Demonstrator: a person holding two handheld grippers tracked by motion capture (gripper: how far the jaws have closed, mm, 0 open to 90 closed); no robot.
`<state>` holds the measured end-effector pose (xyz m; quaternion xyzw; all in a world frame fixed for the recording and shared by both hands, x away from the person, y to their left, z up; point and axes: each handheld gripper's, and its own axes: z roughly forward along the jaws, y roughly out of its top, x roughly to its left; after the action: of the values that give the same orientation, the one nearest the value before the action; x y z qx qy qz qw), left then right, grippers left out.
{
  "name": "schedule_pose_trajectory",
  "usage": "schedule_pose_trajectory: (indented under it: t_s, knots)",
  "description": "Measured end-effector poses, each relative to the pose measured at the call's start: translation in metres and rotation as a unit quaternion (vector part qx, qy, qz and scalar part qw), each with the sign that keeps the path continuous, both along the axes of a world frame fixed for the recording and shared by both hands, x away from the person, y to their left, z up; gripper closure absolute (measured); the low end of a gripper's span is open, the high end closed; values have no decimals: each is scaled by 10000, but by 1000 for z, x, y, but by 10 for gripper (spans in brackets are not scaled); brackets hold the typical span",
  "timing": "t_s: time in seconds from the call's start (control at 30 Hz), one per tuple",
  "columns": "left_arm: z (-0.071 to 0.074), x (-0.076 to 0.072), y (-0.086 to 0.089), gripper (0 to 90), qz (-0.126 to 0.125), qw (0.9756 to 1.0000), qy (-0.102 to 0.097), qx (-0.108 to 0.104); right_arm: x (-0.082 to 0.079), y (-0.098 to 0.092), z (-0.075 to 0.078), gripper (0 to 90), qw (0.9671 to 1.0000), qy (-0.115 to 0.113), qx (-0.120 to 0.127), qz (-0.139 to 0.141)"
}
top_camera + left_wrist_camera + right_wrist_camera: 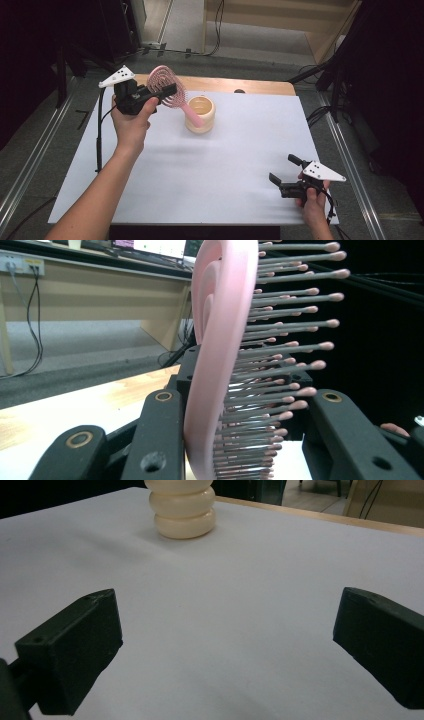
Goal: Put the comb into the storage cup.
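At the far left of the table (240,165), which is covered in a white sheet, the left gripper (167,92) is raised above the surface in the person's left hand (131,122), its jaws clamped on the head of a pink hairbrush (167,86). In the left gripper view the brush (220,355) stands edge-on between the two black jaws, its solid pink back against the left-hand jaw and its rows of round-tipped bristles pointing toward the right-hand jaw. From the high view the brush's head sits at the gripper's tips while its handle slants down and to the right, with the handle's end at the rim of a cream ribbed cup (200,115); whether the end is inside the cup or only touching the rim cannot be told. The cup stands upright on the sheet just right of the left gripper, near the far edge. The right gripper (281,176) is well apart from both, low at the near right corner in the right hand (315,197), its jaws spread wide with nothing between them. In the right gripper view the cup (183,507) stands far ahead of those parted jaws, on the white sheet.
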<state>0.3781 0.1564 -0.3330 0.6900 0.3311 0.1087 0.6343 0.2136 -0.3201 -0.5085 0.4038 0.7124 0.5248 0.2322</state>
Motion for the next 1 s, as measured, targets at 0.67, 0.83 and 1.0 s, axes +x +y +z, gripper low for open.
schedule_pose_trajectory:
  t_s: [0.67,0.83,1.0]
  knots:
    - [3,23,-9,644,113,9998,-169,18,-8,-23,-2,0,9999,-6,28,-137]
    - [4,31,-9,644,200,9997,-141,-67,-8,-21,-3,0,9999,10,14,-100]
    - [1,36,-11,643,293,9995,-108,-76,-7,-22,-3,0,9999,14,33,-101]
